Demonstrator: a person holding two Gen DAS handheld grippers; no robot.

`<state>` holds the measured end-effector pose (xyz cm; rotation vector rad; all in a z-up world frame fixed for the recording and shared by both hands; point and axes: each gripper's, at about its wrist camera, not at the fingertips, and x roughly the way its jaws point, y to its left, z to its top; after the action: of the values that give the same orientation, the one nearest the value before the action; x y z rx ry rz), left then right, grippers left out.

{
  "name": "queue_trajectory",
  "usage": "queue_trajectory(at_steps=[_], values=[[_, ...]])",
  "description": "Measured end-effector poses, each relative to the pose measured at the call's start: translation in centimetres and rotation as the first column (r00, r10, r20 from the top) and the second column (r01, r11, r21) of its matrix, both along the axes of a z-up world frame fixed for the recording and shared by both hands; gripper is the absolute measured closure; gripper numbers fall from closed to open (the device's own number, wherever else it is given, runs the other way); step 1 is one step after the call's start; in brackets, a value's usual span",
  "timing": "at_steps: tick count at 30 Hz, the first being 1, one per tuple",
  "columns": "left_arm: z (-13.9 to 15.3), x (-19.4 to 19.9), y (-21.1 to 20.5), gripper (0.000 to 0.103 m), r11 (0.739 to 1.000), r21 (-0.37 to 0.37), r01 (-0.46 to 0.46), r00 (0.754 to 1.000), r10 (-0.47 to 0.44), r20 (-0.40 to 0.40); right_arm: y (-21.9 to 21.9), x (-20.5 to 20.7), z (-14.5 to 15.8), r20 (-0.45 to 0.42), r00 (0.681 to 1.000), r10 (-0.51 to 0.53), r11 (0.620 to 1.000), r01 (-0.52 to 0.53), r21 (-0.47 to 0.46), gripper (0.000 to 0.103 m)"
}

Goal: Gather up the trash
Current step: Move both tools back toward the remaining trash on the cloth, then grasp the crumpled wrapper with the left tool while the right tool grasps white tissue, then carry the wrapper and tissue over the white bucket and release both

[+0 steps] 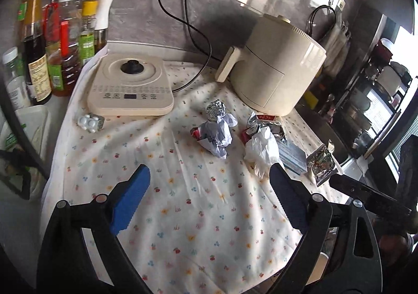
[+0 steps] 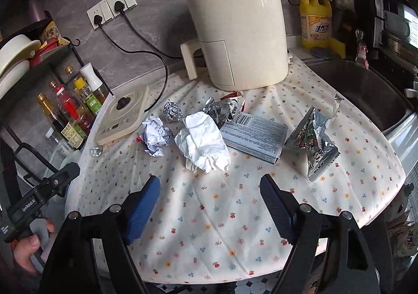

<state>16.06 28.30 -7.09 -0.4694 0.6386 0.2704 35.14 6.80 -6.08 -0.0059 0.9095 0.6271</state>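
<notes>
Trash lies on a flowered tablecloth (image 1: pixel 183 202) (image 2: pixel 222 215). A foil ball (image 1: pixel 216 109) (image 2: pixel 172 111), a crumpled printed paper (image 1: pixel 218 137) (image 2: pixel 155 134), a crumpled white tissue (image 1: pixel 261 151) (image 2: pixel 203 145), a flat blue-grey box (image 1: pixel 291 156) (image 2: pixel 254 137), a silver snack wrapper (image 1: pixel 321 163) (image 2: pixel 313 142) and crumpled foil (image 1: pixel 263 124) (image 2: pixel 222 108) are spread across it. A pill blister (image 1: pixel 90 121) (image 2: pixel 96 151) lies left. My left gripper (image 1: pixel 209 176) is open and empty, short of the paper. My right gripper (image 2: pixel 210 184) is open and empty, just short of the tissue.
A cream air fryer (image 1: pixel 277 69) (image 2: pixel 235 32) stands at the back. A flat cooker base (image 1: pixel 130 87) (image 2: pixel 122 116) sits back left beside sauce bottles (image 1: pixel 52 45) (image 2: pixel 70 111). A sink (image 2: pixel 365 92) and yellow detergent bottle (image 2: pixel 314 19) are at right.
</notes>
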Motion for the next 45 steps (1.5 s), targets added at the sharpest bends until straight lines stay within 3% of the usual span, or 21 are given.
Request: queue_trajectory(at_steps=[9,19,22,24,25,30,33,40,41,43,44,45], values=[[-2.4,7.0,2.0,0.016,0.990,-0.042,0.134,0.991,-0.135,-0.017,0.9,1.8,-0.8,-0.009,0.996,-0.091,0.995,0.091,-0.037,0.034],[-4.7,12.9,3.4,0.016,0.976,-0.064,0.206,0.975,-0.210,-0.068,2.3,4.0,-1.8,-0.023,0.987,-0.158,0.985,0.155,-0.081,0.034],[-5.8,14.4,3.8,0.023,0.970,-0.080,0.230,0.966,-0.237,-0.104,3.2,4.6,-2.0,-0.025,0.986,-0.162,0.983,0.160,-0.090,0.034],[-6.3,15.0,4.0,0.047,0.966,-0.089,0.244,0.959,-0.254,-0.125,4.1,5.2,-2.4,-0.037,0.987,-0.159,0.983,0.155,-0.098,0.034],[-6.4,15.2,4.1,0.073,0.962,-0.094,0.255,0.954,-0.266,-0.136,4.7,5.5,-2.6,-0.042,0.987,-0.152,0.984,0.147,-0.102,0.034],[-4.9,13.7,4.9,0.073,0.964,-0.064,0.256,0.962,-0.261,-0.079,8.4,6.3,-3.6,-0.056,0.996,-0.075,0.990,0.067,-0.128,0.035],[-4.5,12.6,6.1,0.073,0.972,-0.072,0.223,0.972,-0.228,-0.060,10.0,6.7,-4.3,-0.079,0.996,-0.042,0.990,0.030,-0.141,0.041],[-4.8,10.4,8.6,0.073,0.986,-0.095,0.138,0.988,-0.143,-0.050,12.5,8.5,-5.0,-0.064,0.998,-0.013,0.983,0.001,-0.186,0.044],[-4.8,10.2,8.7,0.073,0.987,-0.094,0.133,0.989,-0.138,-0.049,12.7,9.0,-5.2,-0.067,0.998,-0.016,0.982,0.003,-0.187,0.049],[-4.6,10.0,8.8,0.073,0.988,-0.088,0.128,0.990,-0.132,-0.044,13.1,9.7,-5.7,-0.082,0.997,-0.011,0.980,-0.005,-0.200,0.069],[-4.4,9.8,8.7,0.073,0.989,-0.084,0.126,0.991,-0.130,-0.041,13.0,10.1,-6.0,-0.105,0.994,-0.007,0.979,-0.015,-0.203,0.091],[-4.2,9.7,8.7,0.073,0.989,-0.080,0.125,0.991,-0.128,-0.037,12.8,10.3,-6.1,-0.124,0.992,-0.007,0.981,-0.017,-0.192,0.101]])
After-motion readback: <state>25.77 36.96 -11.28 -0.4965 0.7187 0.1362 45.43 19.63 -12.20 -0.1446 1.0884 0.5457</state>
